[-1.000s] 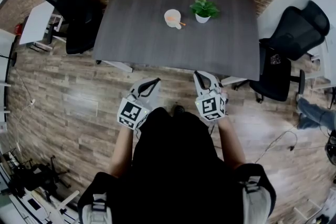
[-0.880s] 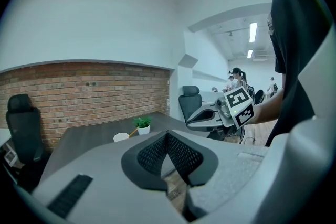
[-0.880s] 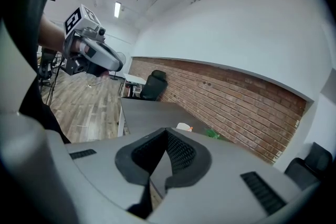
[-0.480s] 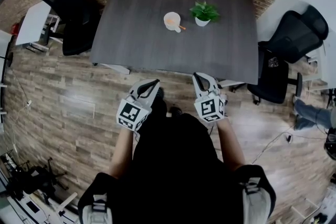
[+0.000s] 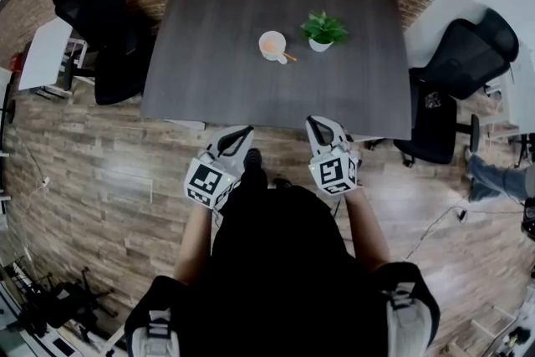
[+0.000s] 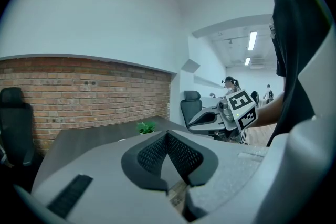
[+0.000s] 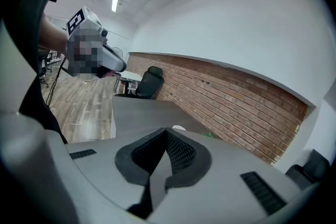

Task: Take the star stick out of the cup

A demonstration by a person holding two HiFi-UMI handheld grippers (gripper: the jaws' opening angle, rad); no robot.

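- Both tongs are pressed together on nothing: the left gripper [image 5: 243,132] and the right gripper [image 5: 315,123] each show ribbed pads meeting in their own views, with only air ahead of them
- Compared with a second ago, the tabletop [image 5: 209,79] sits lower in the head view, its near edge now almost at the jaw tips, while the grippers hold the same pose in front of the body; I judge that the person is walking up to the table
- For the task this is approach only: the cup [image 5: 272,44] stands well out of reach, nearer the far edge than the near one and about midway between the side edges, and the star stick [image 5: 287,57] is in it, untouched
- The potted plant [image 5: 324,29] stands just beside the cup, on the side toward the right edge, and keeps its place relative to the cup
- Hard to make out: the stick shows only as a short orange piece poking over the cup's rim toward the near edge, and no star shape can be told at this size
- In the right gripper view only a sliver of the cup's white rim peeps over the gripper's body; in the left gripper view the plant shows, but the cup is all but hidden
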